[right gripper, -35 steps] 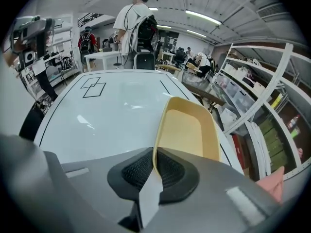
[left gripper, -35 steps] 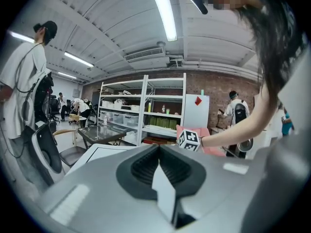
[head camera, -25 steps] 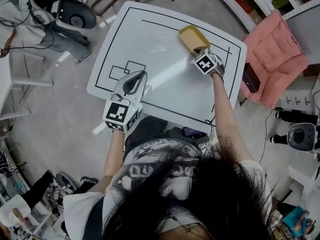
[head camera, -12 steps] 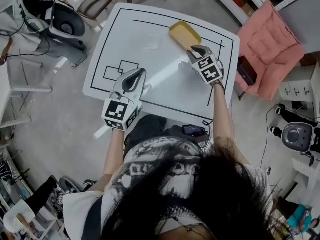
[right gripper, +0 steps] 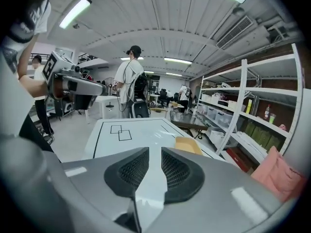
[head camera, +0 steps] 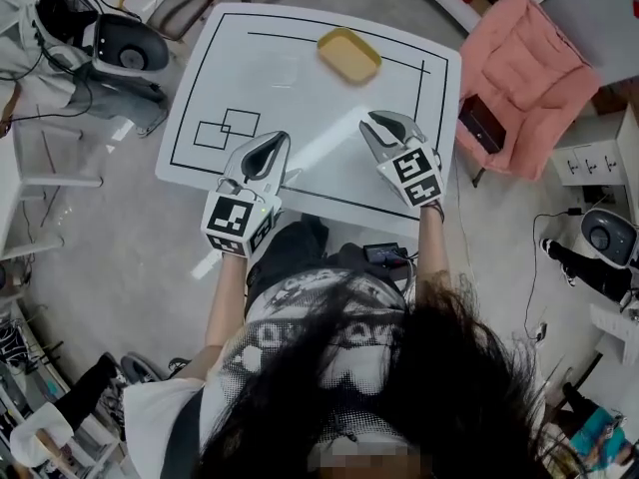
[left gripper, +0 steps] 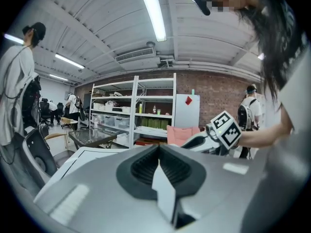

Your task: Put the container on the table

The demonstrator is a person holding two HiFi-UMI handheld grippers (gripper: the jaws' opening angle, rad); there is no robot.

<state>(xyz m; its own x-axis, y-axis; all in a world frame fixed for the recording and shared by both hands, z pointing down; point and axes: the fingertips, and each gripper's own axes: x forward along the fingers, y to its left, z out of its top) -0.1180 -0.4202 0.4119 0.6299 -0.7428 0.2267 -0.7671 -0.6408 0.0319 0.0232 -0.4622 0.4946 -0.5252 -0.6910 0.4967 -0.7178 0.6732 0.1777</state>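
On the white bench [head camera: 300,88] the yellow container [head camera: 348,55] sits at my twelve o'clock, apart from my right gripper [head camera: 372,121], fingers released and empty, while my left gripper [head camera: 279,140] has its fingers clenched on nothing.

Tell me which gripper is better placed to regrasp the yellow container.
Right: the right gripper sits nearer the container, jaws apart and pointing toward it; the left gripper is shut and farther off.
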